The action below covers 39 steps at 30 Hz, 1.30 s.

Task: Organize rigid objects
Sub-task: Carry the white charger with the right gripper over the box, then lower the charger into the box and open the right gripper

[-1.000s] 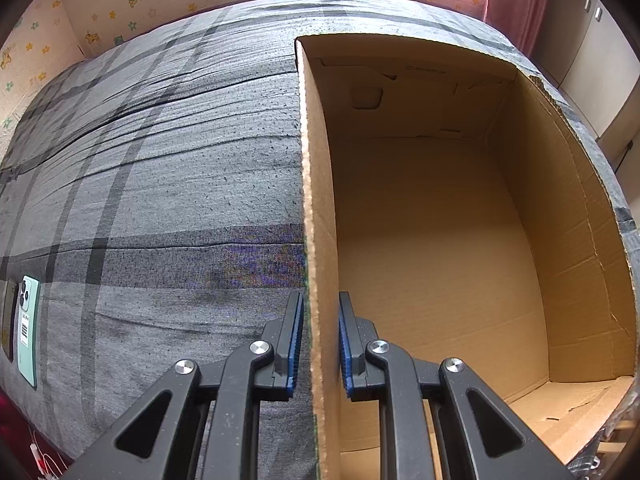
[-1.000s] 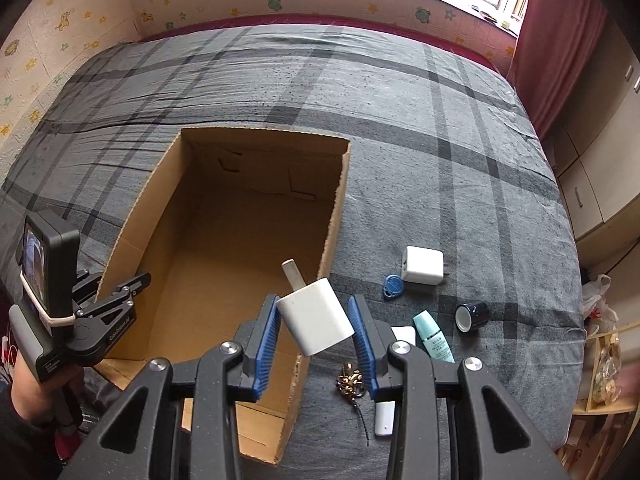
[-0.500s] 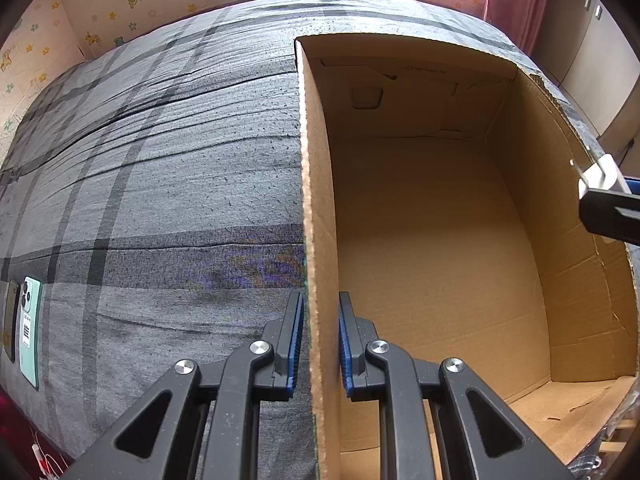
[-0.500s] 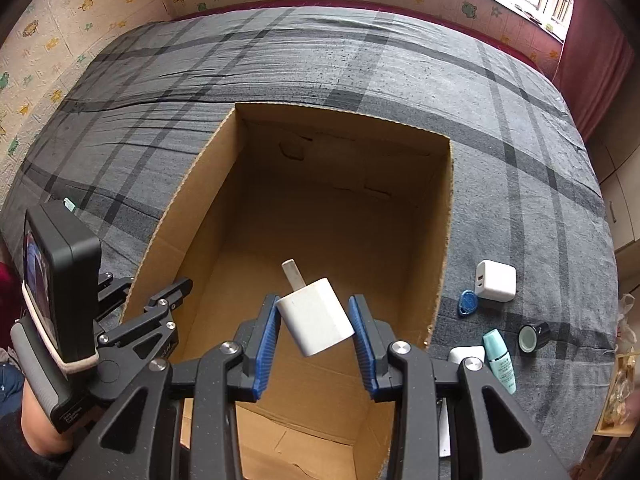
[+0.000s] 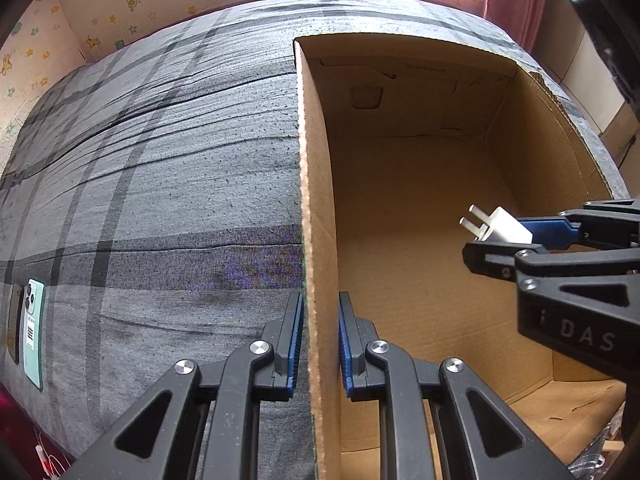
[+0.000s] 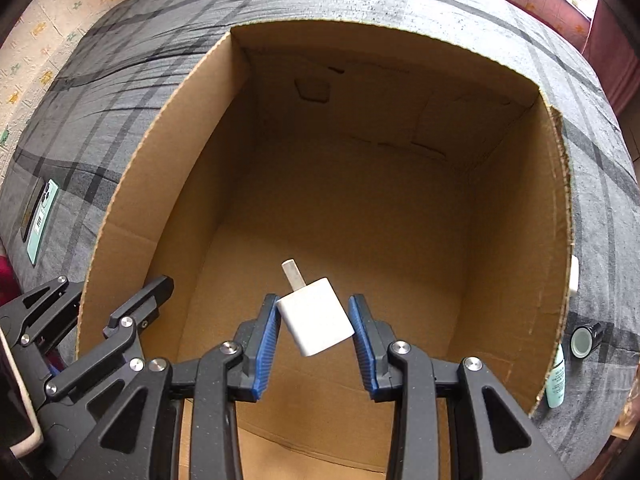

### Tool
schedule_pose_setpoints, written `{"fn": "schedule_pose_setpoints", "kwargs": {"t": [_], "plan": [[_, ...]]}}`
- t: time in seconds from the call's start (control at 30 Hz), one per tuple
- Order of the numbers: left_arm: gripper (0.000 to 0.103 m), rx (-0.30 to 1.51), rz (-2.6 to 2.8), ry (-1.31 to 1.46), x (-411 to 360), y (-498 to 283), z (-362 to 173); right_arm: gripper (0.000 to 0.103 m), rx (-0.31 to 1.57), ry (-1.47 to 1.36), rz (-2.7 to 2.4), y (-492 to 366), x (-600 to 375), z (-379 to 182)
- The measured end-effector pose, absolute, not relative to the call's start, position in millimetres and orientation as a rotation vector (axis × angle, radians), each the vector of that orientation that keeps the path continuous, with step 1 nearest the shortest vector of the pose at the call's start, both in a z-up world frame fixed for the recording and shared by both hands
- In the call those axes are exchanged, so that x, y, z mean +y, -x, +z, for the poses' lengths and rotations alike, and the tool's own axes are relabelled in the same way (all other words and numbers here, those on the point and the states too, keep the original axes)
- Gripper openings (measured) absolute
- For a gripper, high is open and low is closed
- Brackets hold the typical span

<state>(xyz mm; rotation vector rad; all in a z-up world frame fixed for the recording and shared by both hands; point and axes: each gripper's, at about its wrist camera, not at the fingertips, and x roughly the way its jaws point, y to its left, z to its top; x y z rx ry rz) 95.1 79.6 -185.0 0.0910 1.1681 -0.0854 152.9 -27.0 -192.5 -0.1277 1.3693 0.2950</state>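
the left gripper is clamped on the left wall of the cardboard box, its blue pads pressed nearly together with only the thin wall between them, one pad outside over the bedspread and one inside the box. the box stands open-topped on a grey plaid bedspread, and its brown floor is bare.

the right gripper holds a white wall charger between its blue pads — jaws partly open, as wide as the charger's body. the charger sits tilted, its metal prongs pointing up and away from the gripper, hanging over the inside of the box, above the floor and not touching it. in the left wrist view the same charger shows from the side, within the box's right half.

outside the box, on the bedspread: a mint-green phone to the left, and to the right a small teal tube and a dark round cap, both just beside the box's right wall.
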Motion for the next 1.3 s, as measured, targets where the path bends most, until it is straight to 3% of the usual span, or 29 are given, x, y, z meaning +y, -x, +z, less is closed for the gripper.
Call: {"fn": "schedule_pose_setpoints", "kwargs": {"t": [0.3, 0.63, 0.97, 1.17, 1.3], "plan": [[0.018, 1.167, -0.082, -0.096, 78.6, -94.5, -185.2, 0.038, 1.472, 0.145, 0.313, -166.7, -13.3, -222.9], [0.019, 1.17, -0.08, -0.091, 80.5, -96.6, -185.4, 0.039, 1.462, 0.131, 0.321, -167.2, -14.8, -220.7], [0.019, 1.172, -0.08, -0.082, 83.0, -96.5, -187.3, 0.07, 1.401, 0.168, 0.287, -157.1, -22.8, -197.8], [0.019, 1.172, -0.076, -0.099, 80.7, -95.8, -186.4, 0.083, 1.34, 0.185, 0.279, -147.9, -24.1, -170.3], [0.019, 1.171, -0.073, -0.104, 79.2, -95.4, -185.7, 0.085, 1.312, 0.196, 0.256, -140.4, -26.6, -154.2]]}}
